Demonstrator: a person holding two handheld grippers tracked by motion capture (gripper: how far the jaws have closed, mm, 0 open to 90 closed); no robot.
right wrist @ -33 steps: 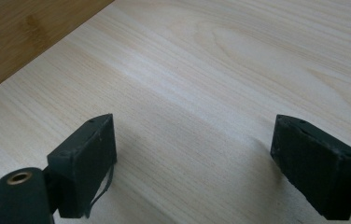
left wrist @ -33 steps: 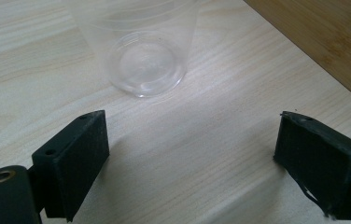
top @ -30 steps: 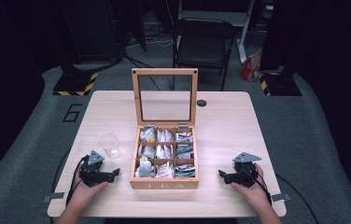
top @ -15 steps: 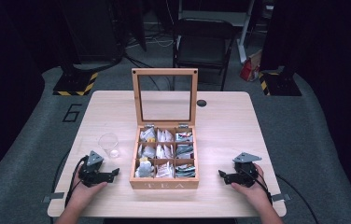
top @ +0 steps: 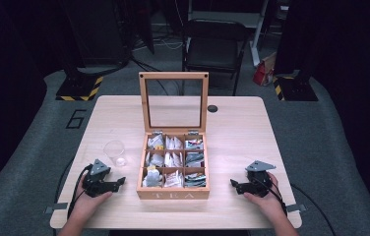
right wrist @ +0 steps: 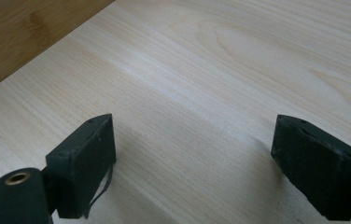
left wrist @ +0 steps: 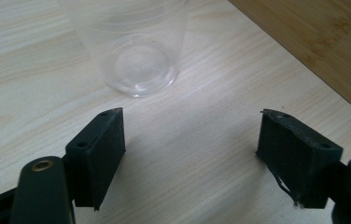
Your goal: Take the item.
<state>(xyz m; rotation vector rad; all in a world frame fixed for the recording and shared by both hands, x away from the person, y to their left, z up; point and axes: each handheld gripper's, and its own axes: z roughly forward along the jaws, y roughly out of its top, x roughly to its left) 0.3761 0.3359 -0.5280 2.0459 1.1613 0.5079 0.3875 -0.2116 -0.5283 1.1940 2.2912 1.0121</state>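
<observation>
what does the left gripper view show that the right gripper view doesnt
Left gripper view: a clear plastic cup standing on the table ahead of the open left gripper. Right gripper view: the open right gripper over bare table, with no cup. Shared: light wood tabletop and a darker edge of the tea box at an upper corner.

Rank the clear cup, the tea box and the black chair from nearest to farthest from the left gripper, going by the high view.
From the left gripper:
1. Clear cup, just beyond it on the table's left side.
2. Tea box, to its right at the table's middle, lid standing open.
3. Black chair, on the floor past the table's far edge.
</observation>
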